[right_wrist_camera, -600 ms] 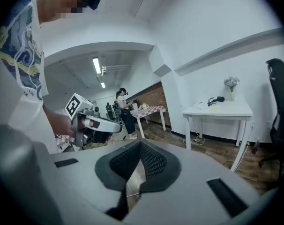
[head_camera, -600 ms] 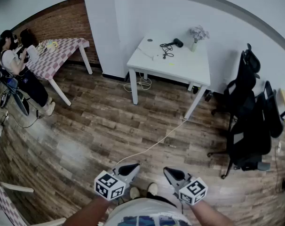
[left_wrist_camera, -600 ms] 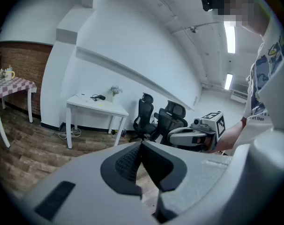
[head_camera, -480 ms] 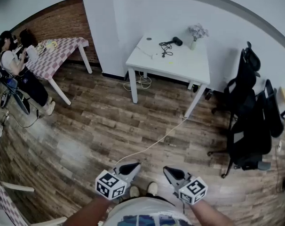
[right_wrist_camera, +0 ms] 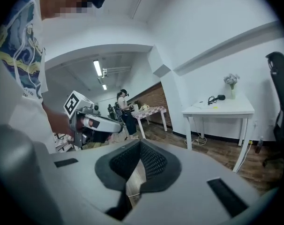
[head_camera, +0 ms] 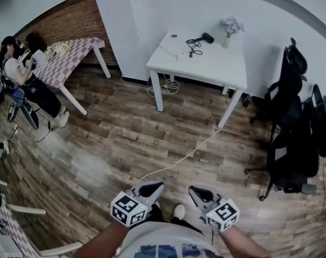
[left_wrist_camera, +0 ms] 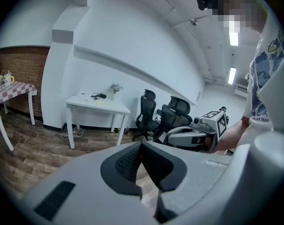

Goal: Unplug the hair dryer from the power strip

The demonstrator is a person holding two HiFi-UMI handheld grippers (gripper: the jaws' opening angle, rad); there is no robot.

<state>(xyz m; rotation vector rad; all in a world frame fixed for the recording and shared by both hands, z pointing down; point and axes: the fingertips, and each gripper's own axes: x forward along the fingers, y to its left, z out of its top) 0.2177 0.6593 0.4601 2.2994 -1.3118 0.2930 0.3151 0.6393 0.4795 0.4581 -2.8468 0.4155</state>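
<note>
Far ahead of the left tongs (head_camera: 155, 186) and right tongs (head_camera: 193, 190), the hair dryer (head_camera: 206, 37) lies on the white tabletop (head_camera: 222, 69), black cord (head_camera: 193, 46) bunched just beside it. Both tongs hang side by side over the wood floor (head_camera: 109, 138), tips pressed together, gripping nothing, well apart from the dryer.

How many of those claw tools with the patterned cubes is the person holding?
2. The left gripper is low in the head view, left of centre; the right gripper sits beside it.
</note>
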